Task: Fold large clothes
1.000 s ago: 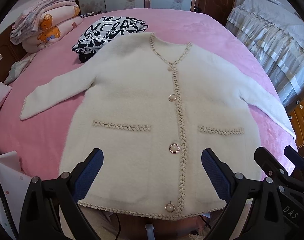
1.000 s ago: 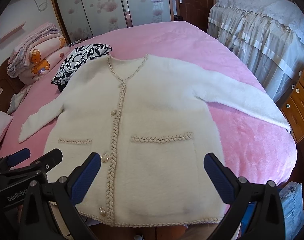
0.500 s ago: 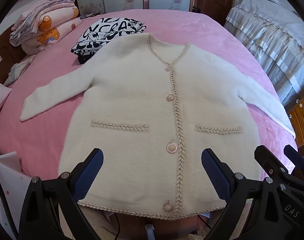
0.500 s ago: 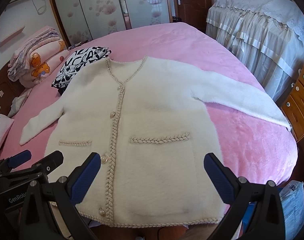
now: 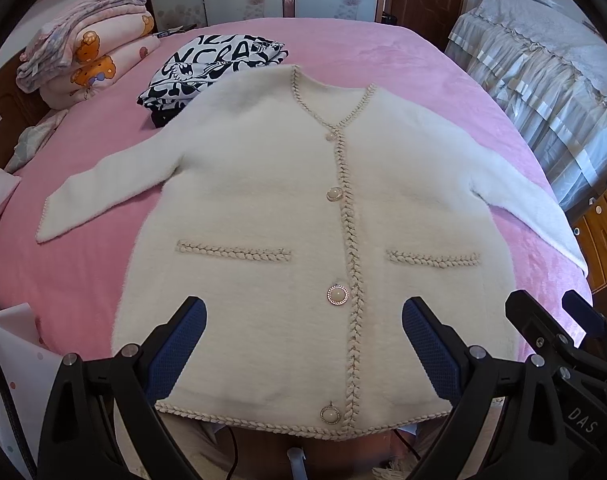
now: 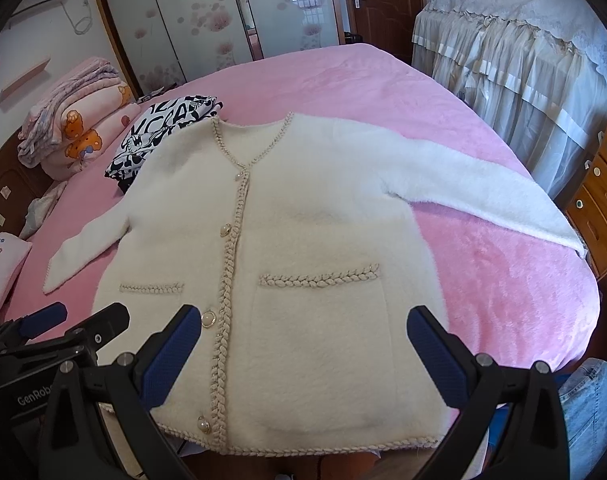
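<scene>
Through the left wrist view, the left tool (image 5: pixel 303 344) is hanging released, its blue pads spread wide over the lower front of the cream cardigan (image 5: pixel 263 208), grasping nothing. The cardigan is lying flat and buttoned on the pink bed (image 5: pixel 383 48), hem nearest, both sleeves spread out. Its left sleeve (image 5: pixel 103 184) is reaching toward the folded blankets (image 5: pixel 87 56), and a black-and-white garment (image 5: pixel 207 68) is sitting just beside the shoulder. For a clean first fold, this tool is probably best sent to that sleeve's cuff, pinching only the cuff and not the bedcover.

Through the right wrist view, the right tool (image 6: pixel 303 352) is likewise hanging unclenched over the pocket (image 6: pixel 319 320), holding nothing. The right sleeve (image 6: pixel 483 192) is running out to the bed's edge near the drawers (image 6: pixel 599 200). It is likely worth lifting this cuff fully before drawing it across the chest, since the fluffy knit may be dragging and bunching otherwise.
</scene>
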`<state>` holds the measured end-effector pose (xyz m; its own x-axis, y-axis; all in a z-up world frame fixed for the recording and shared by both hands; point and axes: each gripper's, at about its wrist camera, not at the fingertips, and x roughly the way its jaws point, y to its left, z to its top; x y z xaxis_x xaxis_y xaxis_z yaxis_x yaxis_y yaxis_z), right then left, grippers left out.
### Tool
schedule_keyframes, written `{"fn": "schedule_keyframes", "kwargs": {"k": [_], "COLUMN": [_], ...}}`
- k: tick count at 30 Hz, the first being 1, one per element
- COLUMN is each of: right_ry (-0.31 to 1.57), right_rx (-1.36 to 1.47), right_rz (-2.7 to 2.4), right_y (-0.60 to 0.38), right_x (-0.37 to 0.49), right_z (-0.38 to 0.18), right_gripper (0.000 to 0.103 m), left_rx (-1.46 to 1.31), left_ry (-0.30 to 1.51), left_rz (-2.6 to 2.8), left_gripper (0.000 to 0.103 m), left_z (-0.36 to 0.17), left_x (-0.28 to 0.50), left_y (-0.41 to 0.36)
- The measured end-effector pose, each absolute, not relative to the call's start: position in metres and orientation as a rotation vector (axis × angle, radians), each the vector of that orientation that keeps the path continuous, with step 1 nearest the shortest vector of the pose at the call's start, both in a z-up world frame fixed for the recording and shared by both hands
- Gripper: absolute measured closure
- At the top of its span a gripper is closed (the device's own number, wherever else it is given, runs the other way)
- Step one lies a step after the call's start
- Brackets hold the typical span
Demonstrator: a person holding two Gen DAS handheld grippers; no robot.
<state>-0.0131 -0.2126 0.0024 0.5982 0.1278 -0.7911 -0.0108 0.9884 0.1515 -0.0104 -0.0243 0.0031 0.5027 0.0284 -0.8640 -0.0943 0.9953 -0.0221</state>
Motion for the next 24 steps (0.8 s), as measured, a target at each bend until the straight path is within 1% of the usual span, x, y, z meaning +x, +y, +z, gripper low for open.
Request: {"fn": "schedule_keyframes", "kwargs": {"k": [15, 24], "right_ry": [0.921, 0.882], "right_rx": [0.153, 0.144], "right_rz": [0.093, 0.103], "right_y": [-0.219, -0.227], "right_x": [-0.010, -0.007], "right_z": [-0.003, 0.000], "right_gripper": [0.000, 0.000], "left_rx": [-0.062, -0.042], "left_ry": [1.052, 1.040], "left_rz": [0.062, 0.059], "left_gripper": [0.006, 0.006], "left_z": [0.001, 0.005], "left_x": [-0.002, 0.006], "left_y": [-0.031, -0.041]}}
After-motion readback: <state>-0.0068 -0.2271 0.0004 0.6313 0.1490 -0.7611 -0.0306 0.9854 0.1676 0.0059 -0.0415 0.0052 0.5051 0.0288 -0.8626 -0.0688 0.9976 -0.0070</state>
